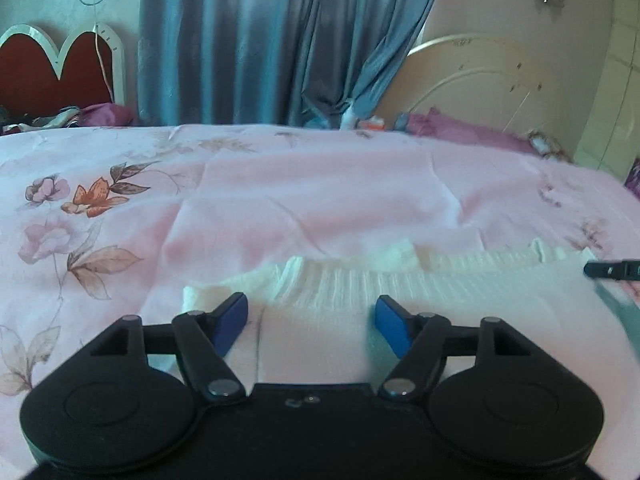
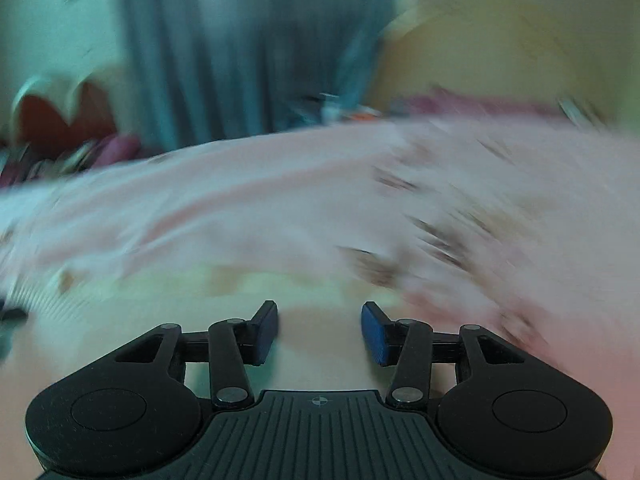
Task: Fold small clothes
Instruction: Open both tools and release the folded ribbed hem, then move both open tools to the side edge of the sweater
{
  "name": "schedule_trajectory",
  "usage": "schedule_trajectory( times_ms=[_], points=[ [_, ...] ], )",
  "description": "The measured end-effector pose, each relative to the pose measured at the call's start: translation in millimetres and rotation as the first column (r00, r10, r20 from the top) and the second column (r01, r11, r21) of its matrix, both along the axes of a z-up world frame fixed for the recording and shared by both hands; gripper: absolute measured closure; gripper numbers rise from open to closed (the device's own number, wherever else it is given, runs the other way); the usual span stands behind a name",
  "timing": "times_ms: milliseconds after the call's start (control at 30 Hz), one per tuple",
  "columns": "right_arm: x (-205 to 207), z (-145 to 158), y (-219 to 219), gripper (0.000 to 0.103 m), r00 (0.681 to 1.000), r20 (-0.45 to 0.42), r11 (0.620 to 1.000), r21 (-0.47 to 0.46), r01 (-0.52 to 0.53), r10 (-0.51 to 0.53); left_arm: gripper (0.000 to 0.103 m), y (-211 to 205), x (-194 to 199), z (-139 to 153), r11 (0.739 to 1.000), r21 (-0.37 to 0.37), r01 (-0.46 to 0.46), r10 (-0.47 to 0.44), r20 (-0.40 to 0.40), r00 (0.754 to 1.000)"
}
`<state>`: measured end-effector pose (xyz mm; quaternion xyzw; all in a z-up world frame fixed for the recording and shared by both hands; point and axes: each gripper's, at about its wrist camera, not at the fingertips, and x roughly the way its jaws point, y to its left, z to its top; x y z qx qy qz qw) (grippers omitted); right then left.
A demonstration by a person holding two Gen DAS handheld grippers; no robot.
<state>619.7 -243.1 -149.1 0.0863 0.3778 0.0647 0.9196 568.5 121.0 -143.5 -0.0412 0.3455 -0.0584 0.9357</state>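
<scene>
A small white knitted garment (image 1: 400, 292) with a ribbed band lies flat on the pink floral bedspread (image 1: 280, 184). My left gripper (image 1: 311, 320) hovers just above its near part, blue pads wide apart, nothing pinched between them. At the right edge of the left wrist view a dark fingertip of the other gripper (image 1: 612, 270) shows over the garment's right end. The right wrist view is blurred. There my right gripper (image 2: 319, 330) stands open over pale cloth (image 2: 320, 360), nothing between its pads, and the ribbed band (image 2: 44, 300) shows at the far left.
Blue curtains (image 1: 260, 40) hang behind the bed. A cream headboard (image 1: 480, 80) with purple pillows (image 1: 460, 130) is at the right, and a red and white headboard (image 1: 56, 68) at the left. Small items (image 1: 368, 122) sit by the far bed edge.
</scene>
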Motion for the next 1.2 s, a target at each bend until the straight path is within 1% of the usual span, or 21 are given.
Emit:
schedule_trajectory(
  times_ms=[33, 100, 167, 267, 333, 400, 500, 533, 600, 633, 667, 733, 800, 867, 900, 933, 967, 1033, 1067, 1133, 1200],
  points=[
    [-2, 2, 1, 0.056, 1.0, 0.006, 1.0, -0.023, -0.01, 0.01, 0.034, 0, -1, 2, 1.0, -0.004, -0.005, 0.005, 0.003, 1.0],
    [-7, 13, 4, 0.056, 1.0, 0.029, 0.999, -0.051, 0.001, 0.001, 0.034, -3, -5, 7, 0.999, 0.023, -0.04, 0.04, 0.016, 0.999],
    [-21, 28, 13, 0.056, 0.996, 0.08, 1.0, -0.017, -0.025, 0.026, 0.033, -13, -18, 22, 0.998, 0.041, -0.04, 0.038, 0.065, 0.997],
    [-37, 34, 48, 0.056, 0.979, 0.075, 0.982, 0.003, -0.189, 0.188, 0.028, -47, -37, 35, 0.996, 0.062, 0.056, -0.063, 0.114, 0.992],
    [-46, 30, 69, 0.056, 0.958, 0.054, 0.959, 0.011, -0.282, 0.281, 0.028, -71, -42, 32, 0.991, 0.059, 0.124, -0.129, 0.091, 0.987],
    [-51, 24, 85, 0.056, 0.943, 0.028, 0.943, -0.008, -0.333, 0.333, 0.028, -87, -45, 24, 0.985, 0.057, 0.162, -0.165, 0.058, 0.985],
    [-59, 19, 83, 0.056, 0.944, 0.011, 0.942, -0.068, -0.327, 0.329, 0.029, -83, -50, 10, 0.986, 0.081, 0.145, -0.146, -0.001, 0.989],
    [-60, 19, 75, 0.056, 0.953, 0.011, 0.949, -0.094, -0.299, 0.302, 0.026, -74, -55, 7, 0.988, 0.077, 0.13, -0.131, 0.004, 0.991],
    [-66, 15, 54, 0.056, 0.982, -0.007, 0.97, -0.154, -0.186, 0.187, 0.026, -53, -66, 4, 0.994, 0.067, 0.092, -0.093, 0.013, 0.996],
    [-68, 14, 44, 0.056, 0.988, -0.018, 0.977, -0.149, -0.153, 0.152, 0.029, -46, -70, 5, 0.995, 0.065, 0.079, -0.08, 0.014, 0.997],
    [-68, 14, 39, 0.056, 0.989, -0.02, 0.98, -0.135, -0.149, 0.148, 0.028, -44, -75, 7, 0.996, 0.062, 0.069, -0.07, 0.014, 0.997],
    [-78, 23, 47, 0.056, 0.984, 0.01, 0.976, -0.129, -0.174, 0.177, 0.027, -47, -83, 16, 0.996, 0.033, 0.079, -0.08, 0.037, 0.996],
    [-89, 31, 64, 0.056, 0.965, 0.04, 0.963, -0.097, -0.253, 0.258, 0.023, -61, -89, 20, 0.993, 0.029, 0.113, -0.114, 0.057, 0.992],
    [-98, 28, 85, 0.056, 0.941, 0.023, 0.938, -0.091, -0.334, 0.337, 0.024, -77, -91, 16, 0.99, 0.051, 0.131, -0.133, 0.036, 0.99],
    [-101, 23, 92, 0.056, 0.935, 0.003, 0.93, -0.104, -0.354, 0.356, 0.025, -83, -92, 12, 0.989, 0.06, 0.138, -0.139, 0.021, 0.99],
    [-103, 16, 98, 0.056, 0.932, -0.019, 0.924, -0.126, -0.361, 0.362, 0.024, -86, -93, 8, 0.988, 0.071, 0.138, -0.139, 0.012, 0.99],
    [-105, 11, 99, 0.056, 0.932, -0.017, 0.921, -0.148, -0.359, 0.361, 0.023, -87, -95, 5, 0.987, 0.087, 0.136, -0.136, 0.004, 0.991],
    [-110, 12, 93, 0.056, 0.938, -0.023, 0.929, -0.132, -0.345, 0.345, 0.026, -85, -103, 3, 0.984, 0.114, 0.136, -0.137, 0.002, 0.991],
    [-113, 16, 89, 0.056, 0.943, -0.025, 0.933, -0.134, -0.333, 0.333, 0.026, -82, -110, 6, 0.985, 0.115, 0.132, -0.133, 0.002, 0.991],
    [-128, 29, 84, 0.056, 0.945, 0.001, 0.937, -0.128, -0.325, 0.328, 0.026, -76, -122, 13, 0.989, 0.08, 0.127, -0.128, 0.008, 0.992],
    [-146, 31, 88, 0.056, 0.94, -0.013, 0.936, -0.085, -0.342, 0.342, 0.026, -76, -133, 14, 0.99, 0.078, 0.118, -0.119, 0.004, 0.993]
  ],
)
